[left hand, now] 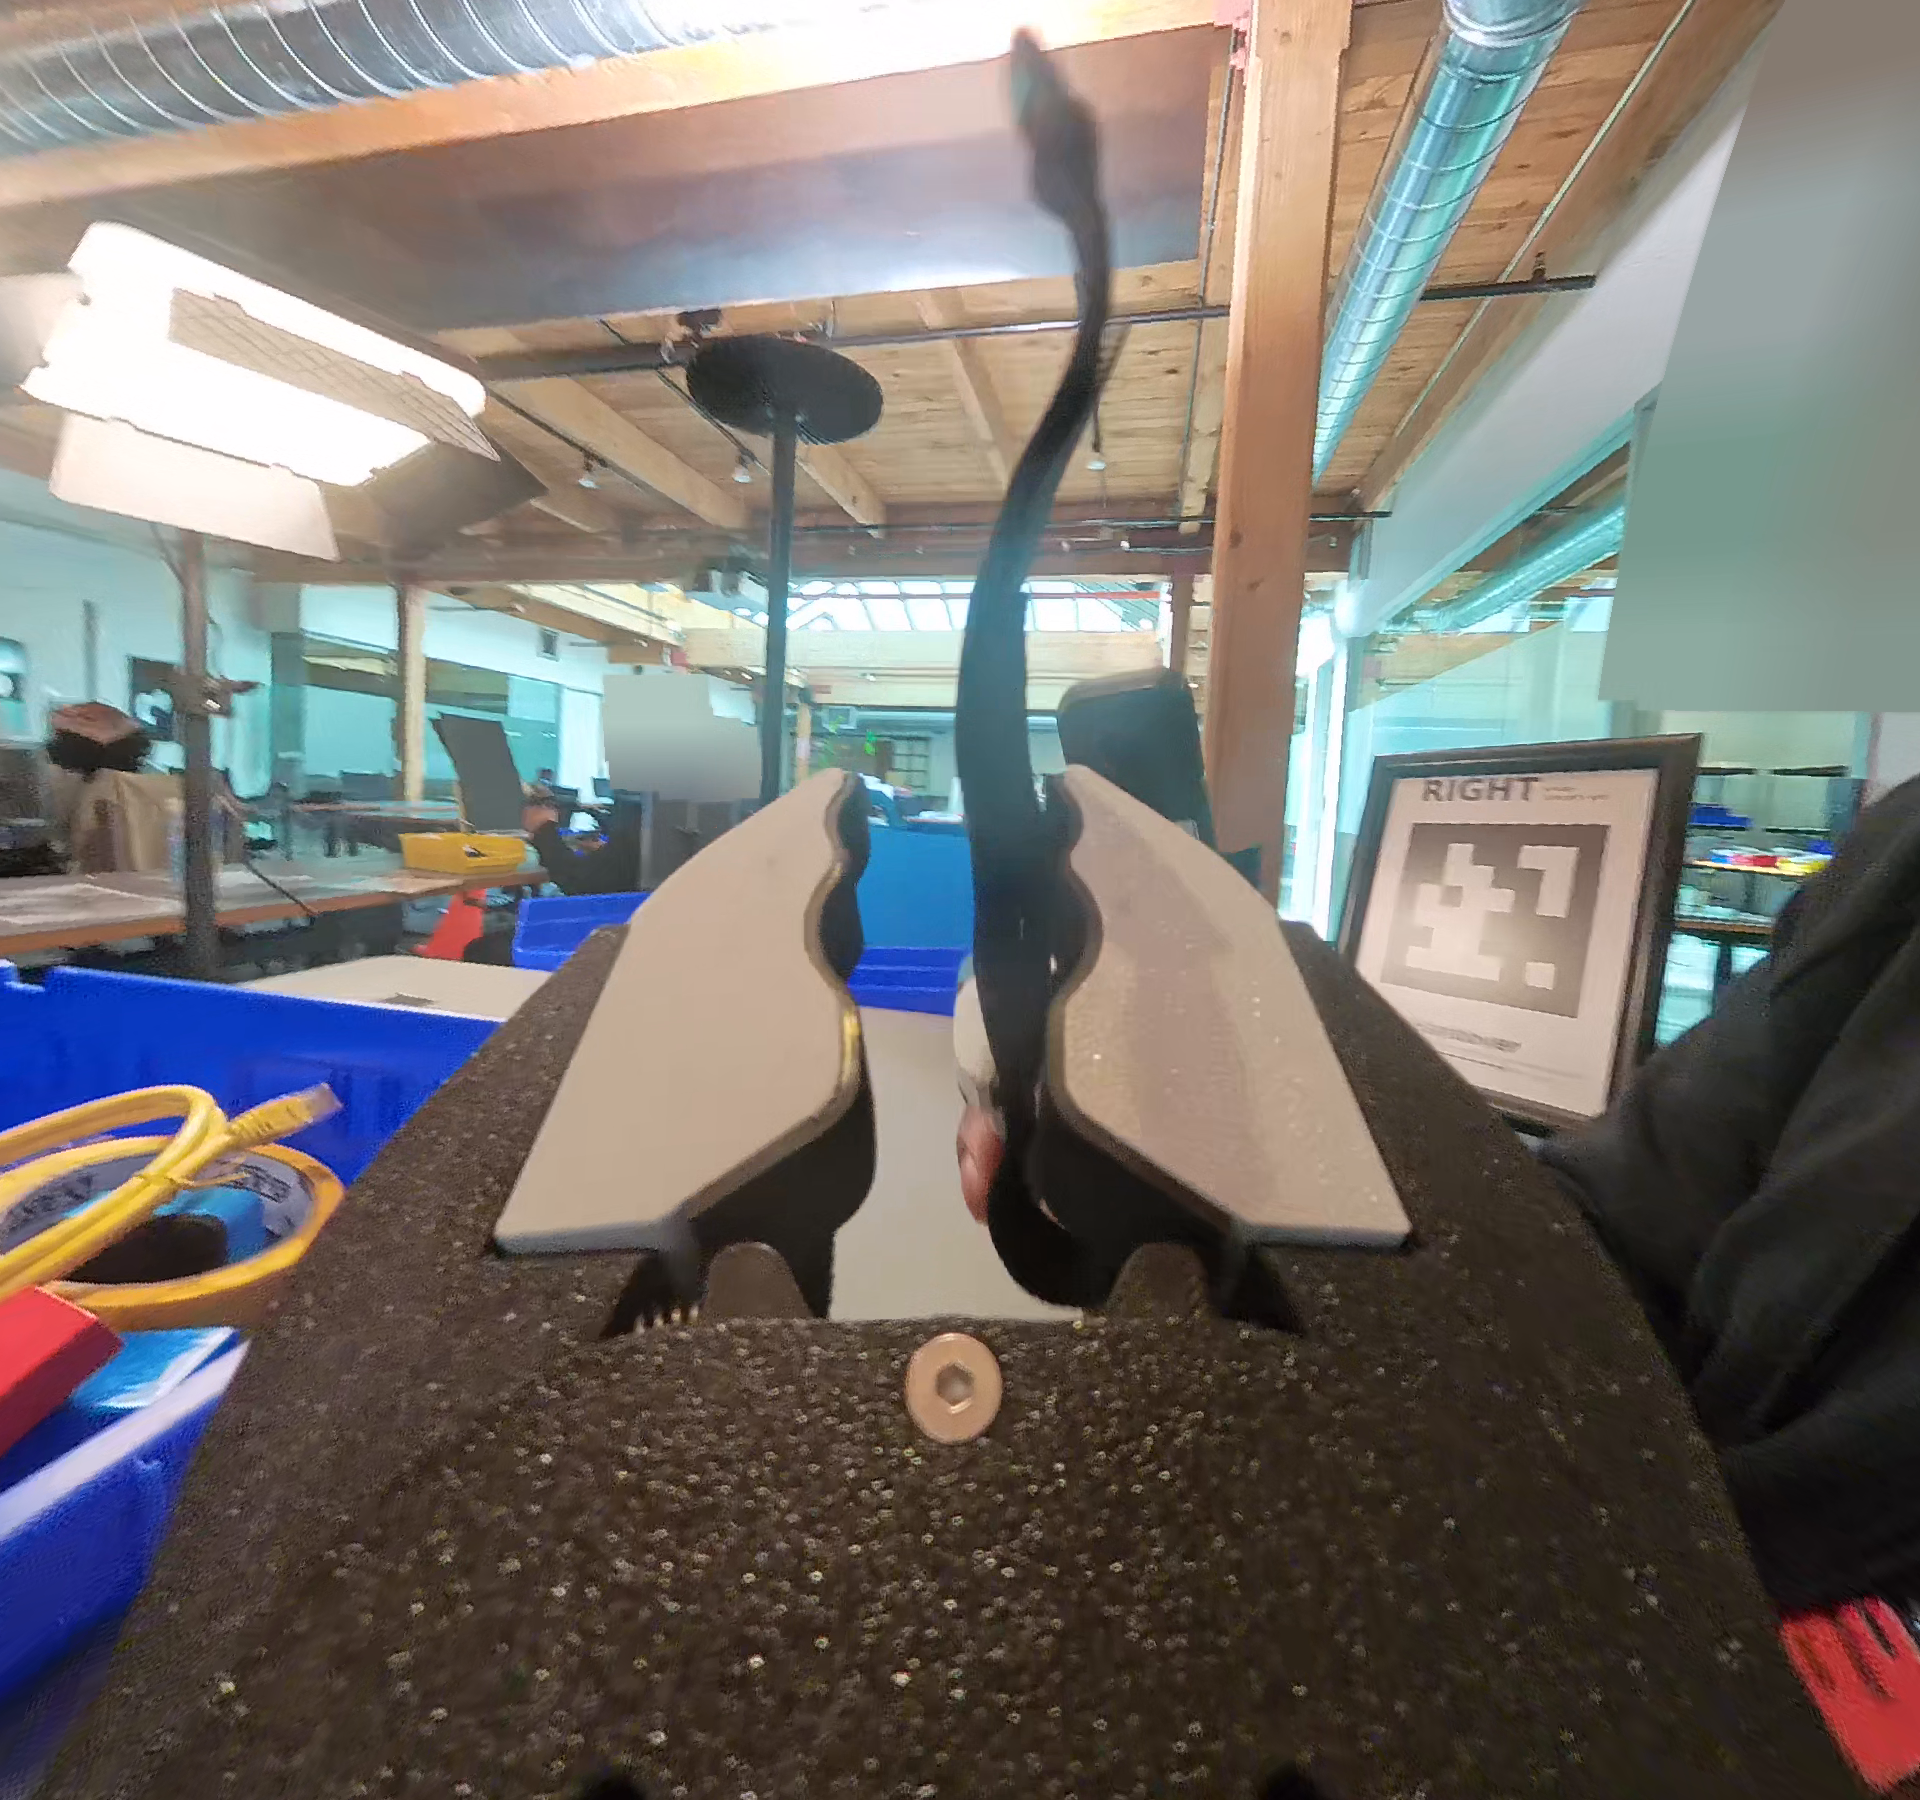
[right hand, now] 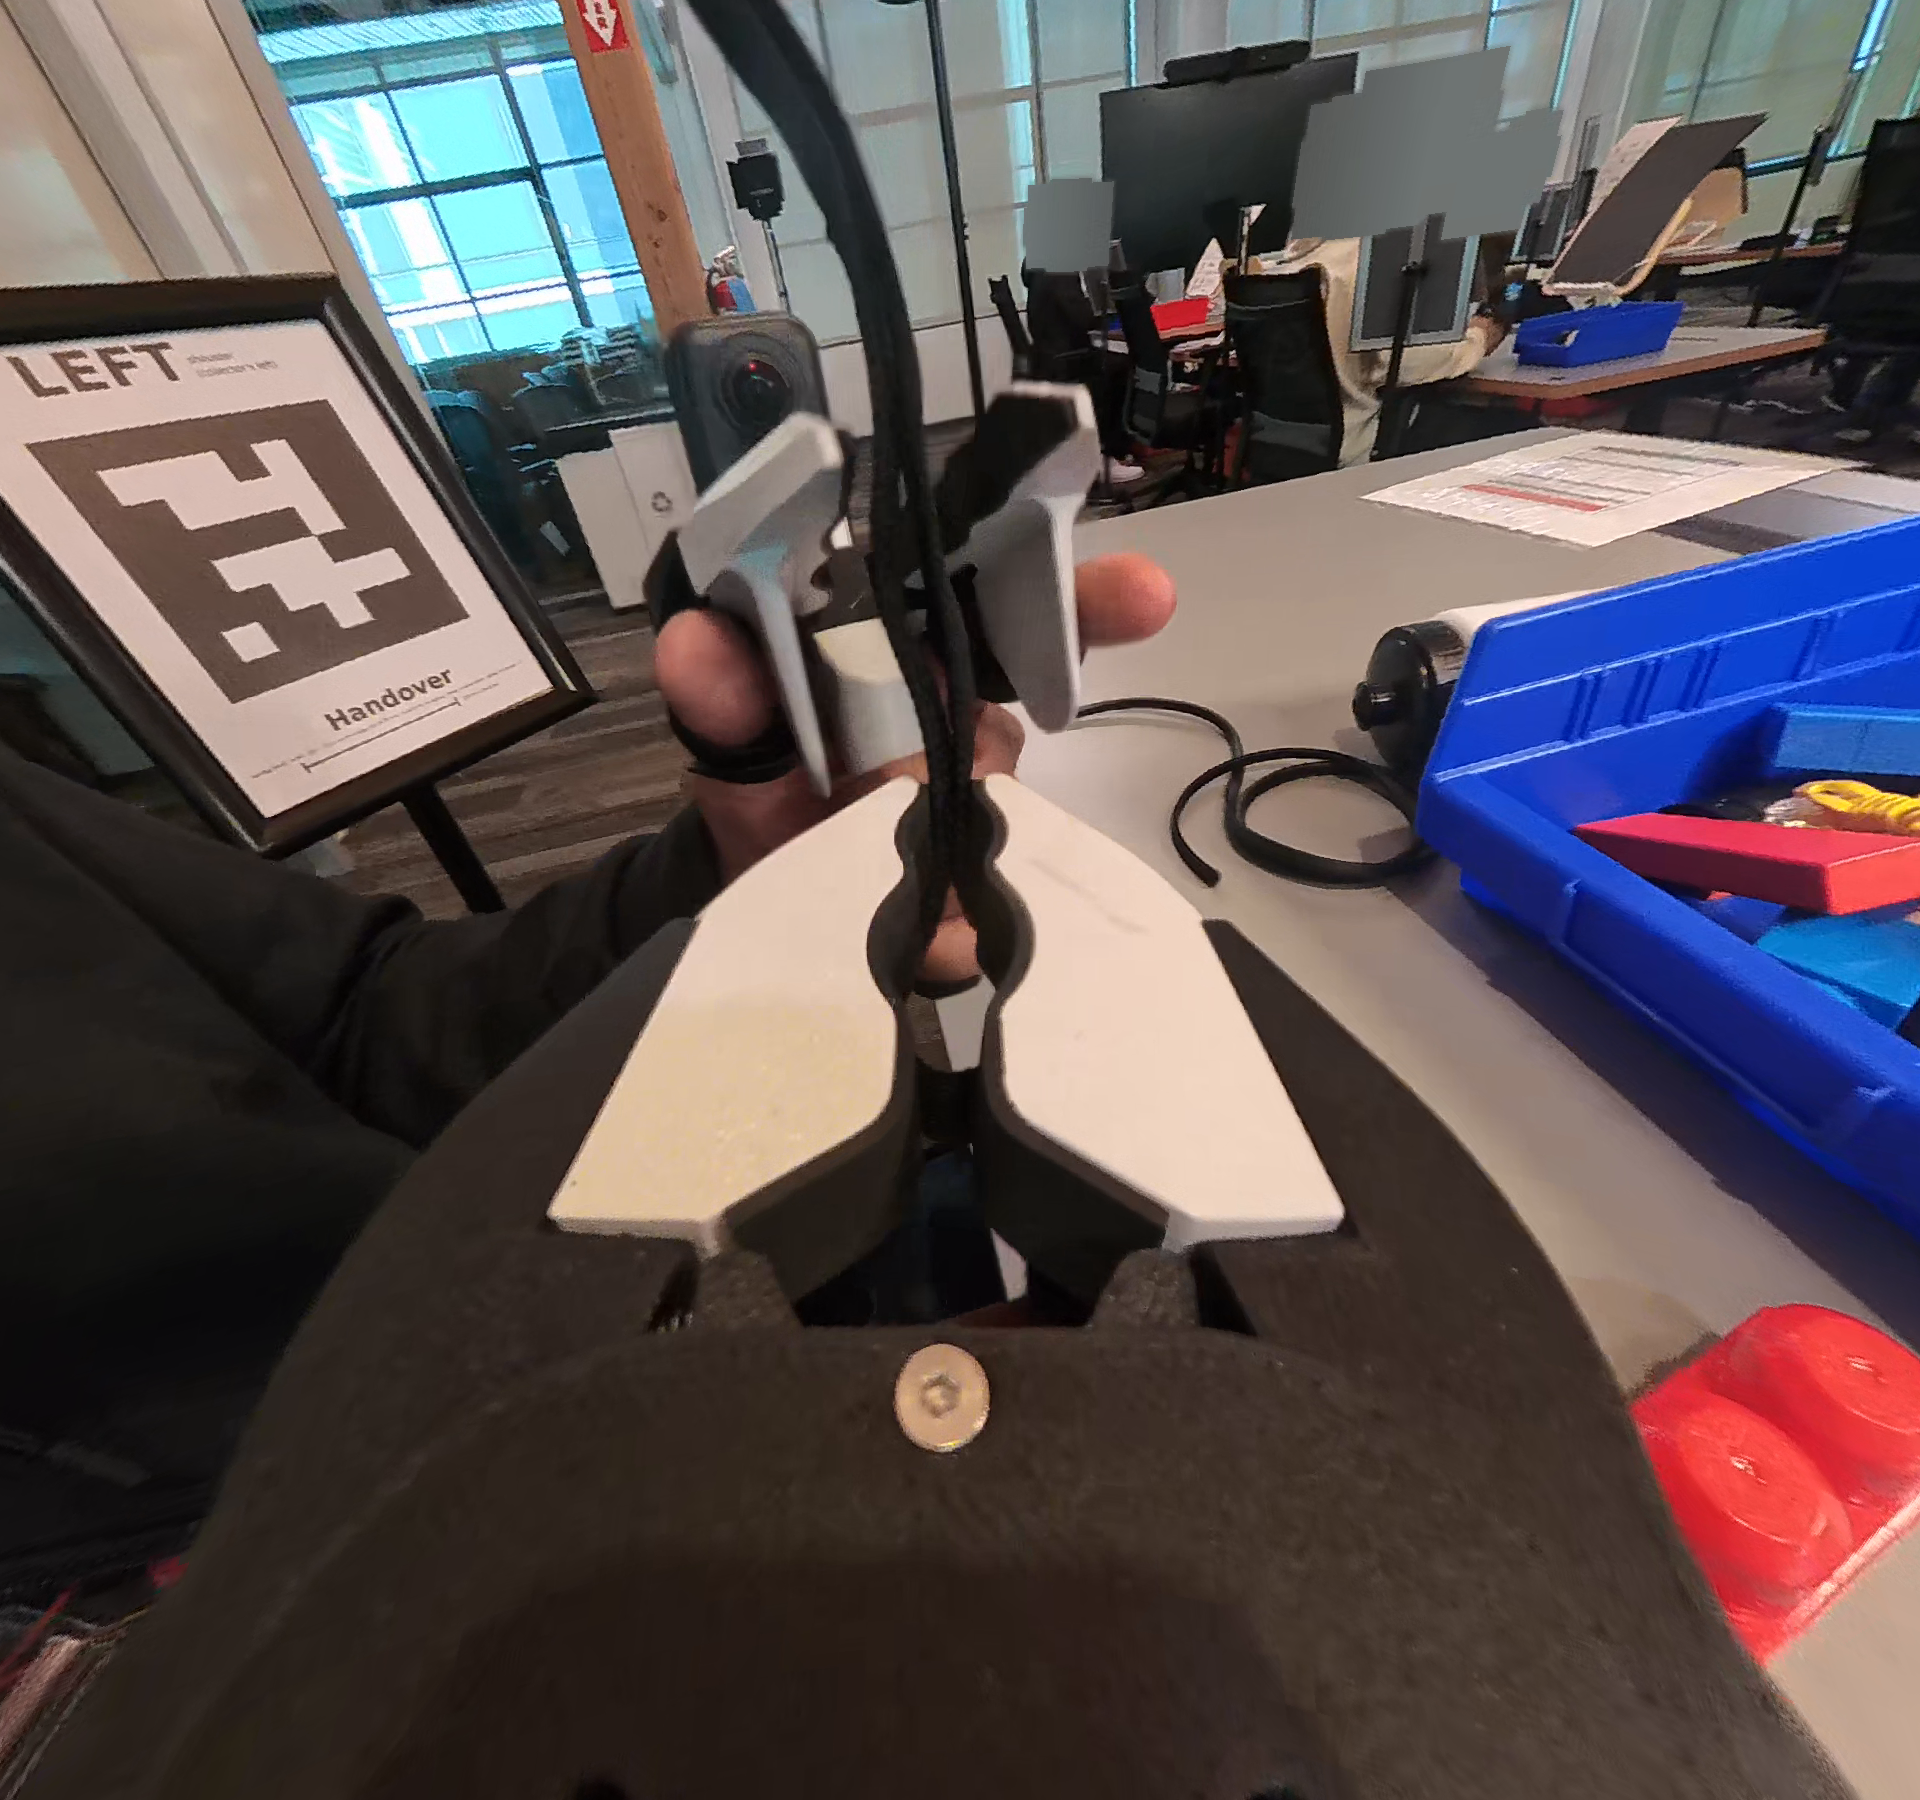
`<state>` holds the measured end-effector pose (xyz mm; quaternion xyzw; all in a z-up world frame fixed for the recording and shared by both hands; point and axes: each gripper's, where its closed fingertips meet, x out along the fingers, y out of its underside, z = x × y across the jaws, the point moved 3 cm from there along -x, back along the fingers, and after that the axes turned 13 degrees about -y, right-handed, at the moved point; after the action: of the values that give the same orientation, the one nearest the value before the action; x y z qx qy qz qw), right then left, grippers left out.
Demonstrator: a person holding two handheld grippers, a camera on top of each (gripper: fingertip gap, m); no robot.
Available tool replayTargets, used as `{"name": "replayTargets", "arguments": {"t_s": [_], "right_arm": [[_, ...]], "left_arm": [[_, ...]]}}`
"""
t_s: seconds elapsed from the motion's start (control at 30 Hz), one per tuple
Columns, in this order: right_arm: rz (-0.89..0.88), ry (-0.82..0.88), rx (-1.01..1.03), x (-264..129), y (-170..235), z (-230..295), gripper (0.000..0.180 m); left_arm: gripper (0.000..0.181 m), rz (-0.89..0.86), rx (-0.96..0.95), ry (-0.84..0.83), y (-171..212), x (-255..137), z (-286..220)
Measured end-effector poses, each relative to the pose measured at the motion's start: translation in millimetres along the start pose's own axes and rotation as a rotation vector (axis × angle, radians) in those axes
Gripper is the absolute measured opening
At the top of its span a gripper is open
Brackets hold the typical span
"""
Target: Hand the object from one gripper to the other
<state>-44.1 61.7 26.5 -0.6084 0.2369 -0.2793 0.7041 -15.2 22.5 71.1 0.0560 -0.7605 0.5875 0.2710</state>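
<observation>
Right wrist view — right gripper (right hand: 951,815) jaws clamp one black cord (right hand: 904,462); left gripper (right hand: 904,503) jaws spread around it.

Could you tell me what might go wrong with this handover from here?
The right gripper pinches the black cord only at its tips, so it could slip out. The cord also lies against one finger of the open left gripper and may snag as the grippers part.
</observation>
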Motion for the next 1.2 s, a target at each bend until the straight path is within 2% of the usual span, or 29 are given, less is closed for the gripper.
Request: {"name": "replayTargets", "arguments": {"t_s": [0.1, 0.2, 0.33, 0.43, 0.67, 0.8, 0.9, 0.97, 1.07, 1.2], "right_arm": [[0.025, 0.036, -0.059, -3.3, -2.7, 0.2, 0.004], [0.083, 0.056, -0.129, -3.9, -0.6, 2.2, 0.004], [0.138, 0.038, -0.196, -3.7, 4.9, 5.8, 0.004], [0.137, 0.042, -0.191, -5.7, 4.5, 4.8, 0.006], [0.090, 0.057, -0.186, -21.8, -6.5, 7.2, 0.041], [-0.067, -0.034, -0.135, -15.9, -9.9, 16.0, 0.058], [-0.202, -0.118, -0.091, -5.5, -17.2, 27.8, 0.065], [-0.241, -0.116, -0.092, -1.3, -20.4, 31.0, 0.062], [-0.279, -0.067, -0.117, -4.9, -23.9, 29.7, 0.029], [-0.235, -0.043, -0.128, -9.2, -22.8, 24.9, 0.010]], "left_arm": [[0.039, 0.082, -0.039, 0.062, 11.9, -4.0, 2.2], [0.038, 0.158, 0.037, 0.119, 26.6, -5.1, -6.5], [0.011, 0.170, 0.221, 0.158, 36.2, -5.2, -20.3], [0.006, 0.156, 0.305, 0.131, 36.8, -4.1, -18.8], [0.006, -0.105, 0.431, 0.057, 1.5, -14.1, -20.0], [0.005, -0.310, 0.315, 0.075, -23.3, -26.0, -24.5], [0.005, -0.392, 0.202, 0.100, -25.8, -27.5, -26.9], [0.005, -0.387, 0.182, 0.117, -18.6, -23.4, -31.2], [0.005, -0.373, 0.165, 0.135, -9.7, -17.8, -36.1], [0.006, -0.366, 0.114, 0.140, -5.8, -15.6, -34.7]]}}
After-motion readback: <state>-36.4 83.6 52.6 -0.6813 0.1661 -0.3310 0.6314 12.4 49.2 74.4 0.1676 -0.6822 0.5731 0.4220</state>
